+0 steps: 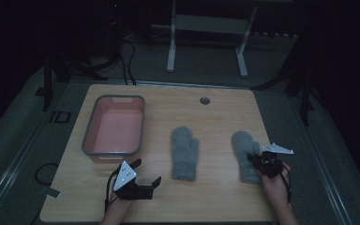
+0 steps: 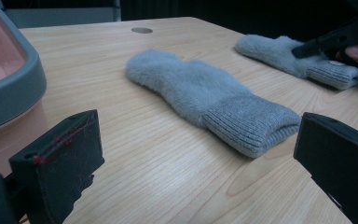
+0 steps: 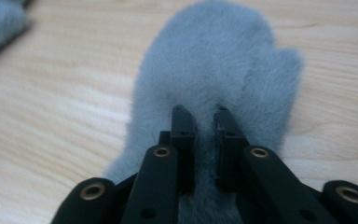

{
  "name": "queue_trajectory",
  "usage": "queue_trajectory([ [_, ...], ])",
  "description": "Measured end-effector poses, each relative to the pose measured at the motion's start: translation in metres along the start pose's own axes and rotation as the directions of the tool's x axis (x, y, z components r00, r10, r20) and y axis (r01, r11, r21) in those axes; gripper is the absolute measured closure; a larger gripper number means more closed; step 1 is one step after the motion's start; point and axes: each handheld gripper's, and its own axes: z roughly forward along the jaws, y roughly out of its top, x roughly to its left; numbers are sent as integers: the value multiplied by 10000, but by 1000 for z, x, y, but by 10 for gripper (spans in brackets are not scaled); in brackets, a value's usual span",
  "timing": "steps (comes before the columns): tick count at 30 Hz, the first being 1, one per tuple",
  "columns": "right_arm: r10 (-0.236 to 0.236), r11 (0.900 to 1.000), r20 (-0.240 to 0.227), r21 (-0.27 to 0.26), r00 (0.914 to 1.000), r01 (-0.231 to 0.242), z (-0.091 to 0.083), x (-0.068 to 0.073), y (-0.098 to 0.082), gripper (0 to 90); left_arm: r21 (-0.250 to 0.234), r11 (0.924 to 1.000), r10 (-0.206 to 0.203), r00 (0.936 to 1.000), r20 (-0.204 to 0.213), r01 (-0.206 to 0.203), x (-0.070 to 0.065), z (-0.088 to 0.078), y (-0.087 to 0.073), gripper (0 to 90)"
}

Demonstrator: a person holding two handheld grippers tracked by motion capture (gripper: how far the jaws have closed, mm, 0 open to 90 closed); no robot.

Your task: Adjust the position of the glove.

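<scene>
Two grey fuzzy mittens lie flat on the wooden table (image 1: 220, 117). The middle mitten (image 1: 184, 152) (image 2: 191, 88) lies untouched, its knit cuff toward the front edge. My right gripper (image 1: 254, 158) (image 3: 200, 114) comes down on the right mitten (image 1: 243, 143) (image 3: 214, 56) near its cuff, its jaws shut and pinching a fold of the fleece. The left gripper view also shows that mitten (image 2: 279, 51) under the right gripper (image 2: 307, 49). My left gripper (image 1: 147, 171) (image 2: 198, 154) rests near the front left, jaws wide open and holding nothing, pointing at the middle mitten.
A pink basin with a grey rim (image 1: 110, 153) (image 2: 14, 88) stands at the left of the table, just beyond my left gripper. A round cable hole (image 1: 205, 100) (image 2: 141, 30) sits near the far edge. A white frame stands on the floor behind the table.
</scene>
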Motion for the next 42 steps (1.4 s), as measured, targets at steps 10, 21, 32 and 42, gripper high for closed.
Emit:
queue_trajectory([
  [10, 281, 9990, 338, -369, 9990, -269, -19, 32, 29, 832, -29, 10000, 24, 10000, 16, -23, -1, 0, 0, 15],
  [21, 322, 9955, 315, -903, 9990, -292, -31, 75, 67, 833, -53, 10000, 75, 10000, 6, -75, -1, -2, 1, 15],
  [32, 293, 9915, -455, -1251, 9985, -348, -28, 128, 89, 832, -42, 9999, 165, 9999, 49, -164, -2, -2, 1, 15],
  [42, 43, 9934, -1230, -1132, 9924, -183, -10, 186, 92, 832, -109, 9998, 192, 9998, 101, -191, -3, -4, 2, 15],
])
